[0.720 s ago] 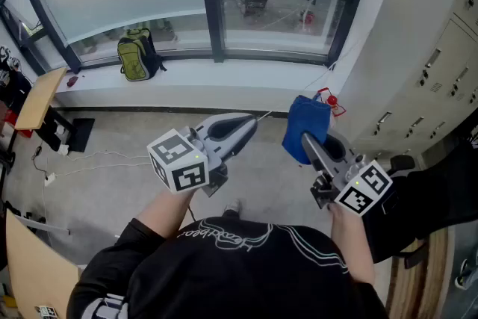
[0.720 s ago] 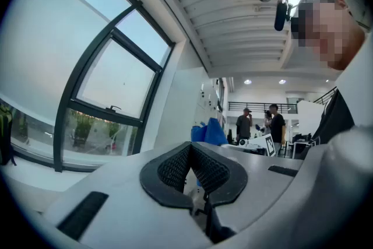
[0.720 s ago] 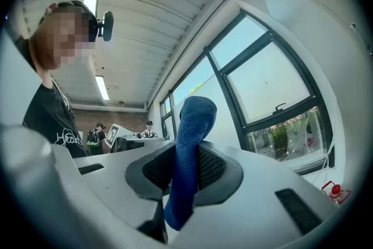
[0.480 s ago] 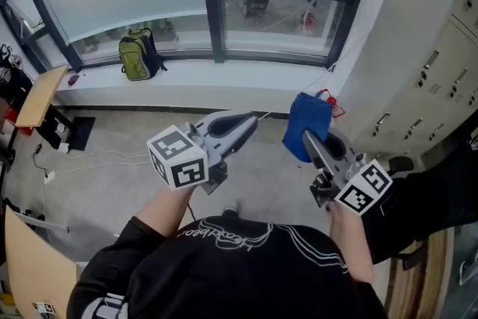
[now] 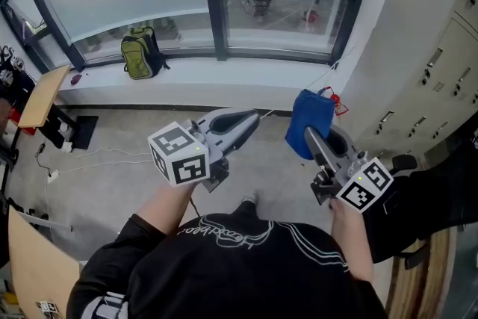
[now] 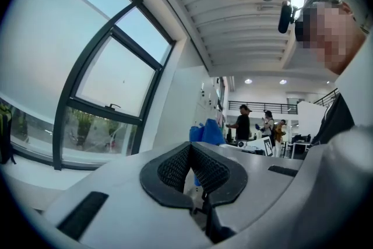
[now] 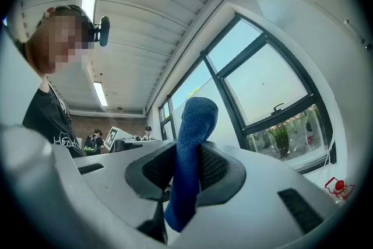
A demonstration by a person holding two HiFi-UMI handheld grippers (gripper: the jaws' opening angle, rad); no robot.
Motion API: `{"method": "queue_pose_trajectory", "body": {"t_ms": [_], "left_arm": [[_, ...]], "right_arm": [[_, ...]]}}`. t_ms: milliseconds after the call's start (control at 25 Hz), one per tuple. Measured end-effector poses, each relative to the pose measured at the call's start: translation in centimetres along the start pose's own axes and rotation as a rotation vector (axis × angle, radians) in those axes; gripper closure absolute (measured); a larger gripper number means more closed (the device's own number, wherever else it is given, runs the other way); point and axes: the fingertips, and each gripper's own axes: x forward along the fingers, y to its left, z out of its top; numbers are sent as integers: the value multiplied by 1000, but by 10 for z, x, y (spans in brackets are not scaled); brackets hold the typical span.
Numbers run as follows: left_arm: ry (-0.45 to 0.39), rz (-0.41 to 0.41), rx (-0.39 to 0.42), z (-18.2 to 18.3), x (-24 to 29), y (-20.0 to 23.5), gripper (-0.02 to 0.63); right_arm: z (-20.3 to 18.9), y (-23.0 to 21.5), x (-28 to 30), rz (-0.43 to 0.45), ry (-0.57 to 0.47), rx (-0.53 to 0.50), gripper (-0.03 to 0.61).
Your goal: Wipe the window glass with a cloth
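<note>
Two tongs, one cloth (image 5: 308, 116). The left tongs (image 5: 252, 116) are pressed together, empty; the right tongs (image 5: 312, 142) clamp the cloth, a blue folded piece standing above the tips, well apart from the window glass (image 5: 280, 19).

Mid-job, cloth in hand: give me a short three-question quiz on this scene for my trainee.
1. True or false: the left gripper is holding the blue cloth.
2. Where is the green backpack? A) on the ledge under the window; B) on the wooden table; C) on the floor by the cables.
3. Is the cloth touching the window glass yet?

Key
1. False. The right gripper is shut on it; the left gripper's jaws are together with nothing between them.
2. A.
3. No. It is held in the air, short of the window.
</note>
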Motion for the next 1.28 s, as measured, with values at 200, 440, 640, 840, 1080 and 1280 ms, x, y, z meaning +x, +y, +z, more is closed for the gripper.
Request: {"method": "queue_pose_trajectory", "body": {"t_ms": [200, 440, 640, 840, 1080, 1280], "left_arm": [[-9, -22, -12, -10, 16, 15, 607], [-5, -33, -50, -19, 57, 87, 607], [23, -29, -70, -9, 100, 200, 607], [55, 19, -153, 9, 139, 357, 607], [78, 73, -254, 12, 195, 530, 607], [63, 140, -229, 13, 228, 619, 607]], "right_arm": [[-12, -19, 0, -7, -13, 15, 515], [-27, -90, 42, -17, 5, 55, 515], [-39, -172, 128, -24, 46, 82, 515], [-57, -278, 239, -29, 64, 163, 515], [-79, -406, 356, -59, 74, 193, 515], [-93, -472, 418, -49, 76, 178, 515]]}}
